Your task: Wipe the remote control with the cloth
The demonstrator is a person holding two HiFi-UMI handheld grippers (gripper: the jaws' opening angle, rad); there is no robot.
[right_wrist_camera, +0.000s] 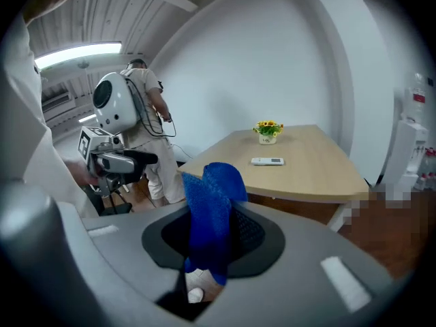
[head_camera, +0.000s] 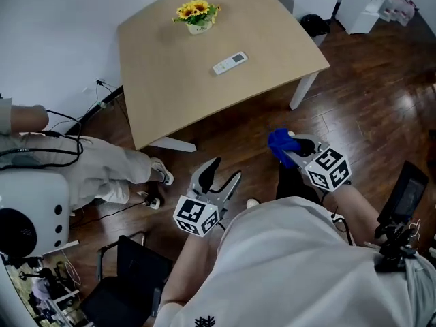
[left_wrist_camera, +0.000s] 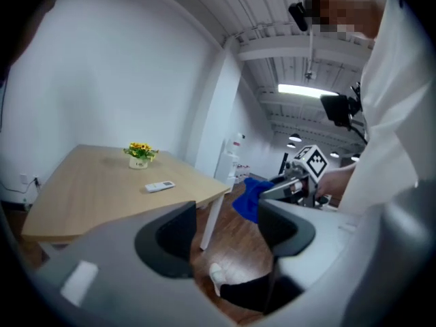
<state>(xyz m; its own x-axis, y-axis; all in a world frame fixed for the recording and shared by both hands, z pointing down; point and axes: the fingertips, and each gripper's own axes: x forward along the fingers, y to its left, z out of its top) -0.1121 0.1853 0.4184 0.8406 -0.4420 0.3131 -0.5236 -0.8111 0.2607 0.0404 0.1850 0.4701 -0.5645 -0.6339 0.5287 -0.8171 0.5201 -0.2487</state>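
Note:
The white remote control (head_camera: 229, 62) lies on the light wooden table (head_camera: 170, 87), well ahead of both grippers. It also shows small in the left gripper view (left_wrist_camera: 159, 187) and the right gripper view (right_wrist_camera: 267, 161). My right gripper (head_camera: 294, 148) is shut on a blue cloth (head_camera: 281, 142), which bunches up between its jaws (right_wrist_camera: 212, 213). My left gripper (head_camera: 225, 169) hangs over the wooden floor with its jaws apart and nothing between them. Both are held in the air short of the table's near edge.
A pot of yellow flowers (head_camera: 197, 16) stands at the table's far side. A person in white with a white backpack device (head_camera: 30, 203) stands at the left, with cables on the floor. A black chair (head_camera: 129, 278) is at the lower left, and white cabinets (head_camera: 368, 2) at the top right.

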